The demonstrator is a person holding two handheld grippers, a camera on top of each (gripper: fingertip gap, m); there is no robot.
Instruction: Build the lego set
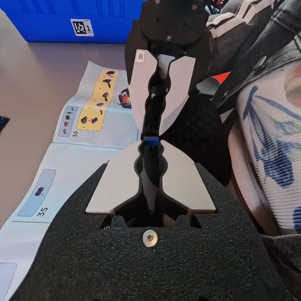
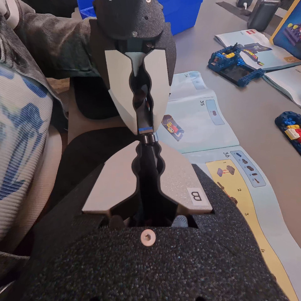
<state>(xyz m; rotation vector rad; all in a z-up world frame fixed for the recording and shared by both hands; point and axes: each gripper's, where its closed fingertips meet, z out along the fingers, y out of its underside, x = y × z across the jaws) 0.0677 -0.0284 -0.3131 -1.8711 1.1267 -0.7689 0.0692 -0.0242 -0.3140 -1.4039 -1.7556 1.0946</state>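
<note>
Left wrist view: the left gripper (image 1: 150,143) is reaching forward above the table edge, its tips meeting those of the right gripper (image 1: 150,132), which is pointing back toward the camera. One small blue brick (image 1: 151,141) is sitting clamped between the left gripper's two fingertips; one black piece (image 1: 150,130) is lying tight against the brick's far side, between the right gripper's tips. One open instruction booklet (image 1: 68,154) is lying flat on the grey table (image 1: 32,73) to the left. One blue bin (image 1: 48,21) carrying a square marker sticker is standing at the far edge. A person's patterned sleeve (image 1: 268,146) is filling the right side.

Right wrist view: the right gripper (image 2: 149,144) is gripping one black two-barrelled piece (image 2: 148,139), pressed end-on to the blue brick (image 2: 145,129) in the left gripper (image 2: 145,130) opposite. Two partial blue builds (image 2: 234,65) (image 2: 291,130) are resting on the table, well apart from both grippers. The open booklet (image 2: 211,127) is lying just to the right.
</note>
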